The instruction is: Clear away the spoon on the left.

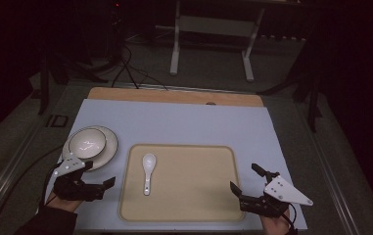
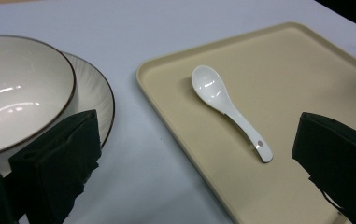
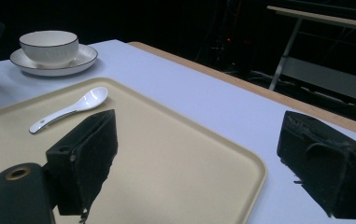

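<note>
The left gripper (image 1: 99, 174) is spread wide, holding nothing; the bowl (image 1: 87, 143) on its plate (image 1: 108, 154) sits just beyond it, part cut off in the left gripper view. The spoon (image 1: 148, 172) lies on the tray (image 1: 198, 196) between the grippers. The right gripper (image 1: 245, 179) gapes empty at the tray's right edge.

Pale blue counter (image 1: 184, 122), wooden strip along far edge. Beyond it, white metal frame (image 1: 212, 36) on dark floor; black cables (image 1: 130, 73) trailing near left.
</note>
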